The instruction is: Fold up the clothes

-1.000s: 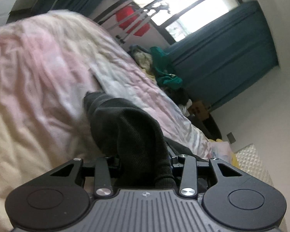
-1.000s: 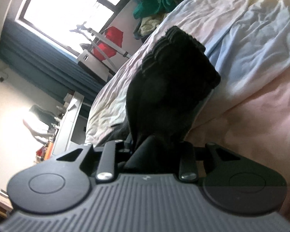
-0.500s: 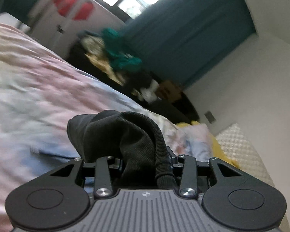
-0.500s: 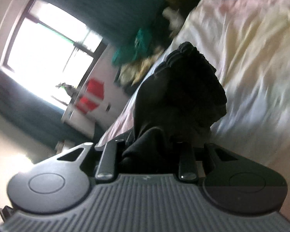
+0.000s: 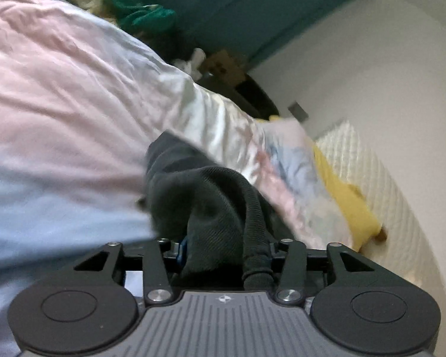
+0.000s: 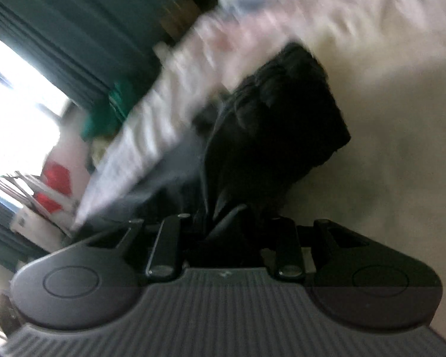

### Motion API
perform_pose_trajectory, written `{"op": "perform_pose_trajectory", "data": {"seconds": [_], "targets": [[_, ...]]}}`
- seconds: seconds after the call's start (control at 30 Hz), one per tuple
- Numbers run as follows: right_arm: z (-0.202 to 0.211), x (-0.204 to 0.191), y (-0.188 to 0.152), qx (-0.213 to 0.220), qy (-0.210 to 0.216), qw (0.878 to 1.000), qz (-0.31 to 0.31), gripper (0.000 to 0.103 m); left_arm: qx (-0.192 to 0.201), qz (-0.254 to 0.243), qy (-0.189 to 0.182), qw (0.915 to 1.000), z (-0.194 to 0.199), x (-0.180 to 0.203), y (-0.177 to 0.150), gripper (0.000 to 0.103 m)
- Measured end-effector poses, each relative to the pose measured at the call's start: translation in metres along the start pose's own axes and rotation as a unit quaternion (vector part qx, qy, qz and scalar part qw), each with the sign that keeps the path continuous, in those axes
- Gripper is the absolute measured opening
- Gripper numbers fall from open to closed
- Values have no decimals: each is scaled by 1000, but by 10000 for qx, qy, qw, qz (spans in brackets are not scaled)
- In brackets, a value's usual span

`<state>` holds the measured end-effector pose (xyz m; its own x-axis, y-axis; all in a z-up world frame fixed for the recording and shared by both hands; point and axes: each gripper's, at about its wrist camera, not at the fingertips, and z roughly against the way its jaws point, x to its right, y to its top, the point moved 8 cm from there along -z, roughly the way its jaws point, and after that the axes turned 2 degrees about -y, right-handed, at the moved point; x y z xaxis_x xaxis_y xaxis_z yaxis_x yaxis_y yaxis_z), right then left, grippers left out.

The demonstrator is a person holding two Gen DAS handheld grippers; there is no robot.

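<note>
both claws have swung lower toward the pastel bed cover (image 5: pixel 74 95), the left claw (image 5: pixel 223 255) just loosening with the dark garment (image 5: pixel 211 196) bunched between its jaws, the right claw (image 6: pixel 232 238) clenched on it too.

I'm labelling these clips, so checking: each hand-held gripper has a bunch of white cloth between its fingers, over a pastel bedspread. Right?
Not quite: the cloth is dark, nearly black, not white. The left wrist view shows the dark ribbed garment bunched in the left hand-held gripper; the right wrist view shows it in the right hand-held gripper. The pastel bedspread is right.
</note>
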<state>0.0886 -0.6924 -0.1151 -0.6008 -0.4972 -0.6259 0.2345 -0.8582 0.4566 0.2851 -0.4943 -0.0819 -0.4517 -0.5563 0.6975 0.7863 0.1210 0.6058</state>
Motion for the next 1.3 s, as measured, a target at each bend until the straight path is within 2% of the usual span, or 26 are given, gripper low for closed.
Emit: {"op": "perform_pose_trajectory", "data": {"seconds": [0.13,0.23,0.3,0.4,0.53,0.63,0.8,0.83,0.9,0.93,0.97,1.03,1.07,1.17,1.3], "targets": [[3,12,-17,114,136,9998,-125,35,-106,-232,191,9995,9,-3,-10,54],[18,16,-17,-27,79,9988,-485,41,-351,-486,613,9963,18,9,0,64],[34,18,-19,-140,-17,9978,-645,42,-452,-790,831,9924,28,21,4,65],[68,13,-14,-151,-151,9992,-334,42,-524,-1319,1087,9839,57,51,5,66],[122,-14,-7,72,-136,9996,257,42,-341,-1854,1070,9762,110,102,4,79],[158,-38,-1,277,-199,9964,778,42,-223,-2163,1123,9696,146,136,3,82],[223,-85,-16,717,-166,9822,1728,42,-43,-2745,1346,9521,206,183,-9,97],[233,-92,-23,779,-147,9791,1872,42,40,-2746,1355,9519,220,188,-12,99],[254,-105,-40,949,-41,9735,2082,55,195,-2743,1373,9516,245,198,-18,101],[265,-112,-49,1034,12,9703,2187,68,264,-2750,1389,9510,258,201,-21,102],[275,-119,-57,1131,65,9668,2289,79,316,-2807,1443,9484,270,205,-25,103],[292,-131,-74,1413,158,9577,2500,90,429,-2951,1565,9416,291,208,-34,103],[300,-138,-83,1542,192,9525,2618,91,486,-3009,1616,9386,301,209,-39,103],[317,-156,-110,1841,169,9372,2958,91,636,-2970,1673,9380,325,205,-48,103],[321,-165,-135,2160,214,9262,3082,92,824,-3078,1839,9299,349,201,-60,103]]}}
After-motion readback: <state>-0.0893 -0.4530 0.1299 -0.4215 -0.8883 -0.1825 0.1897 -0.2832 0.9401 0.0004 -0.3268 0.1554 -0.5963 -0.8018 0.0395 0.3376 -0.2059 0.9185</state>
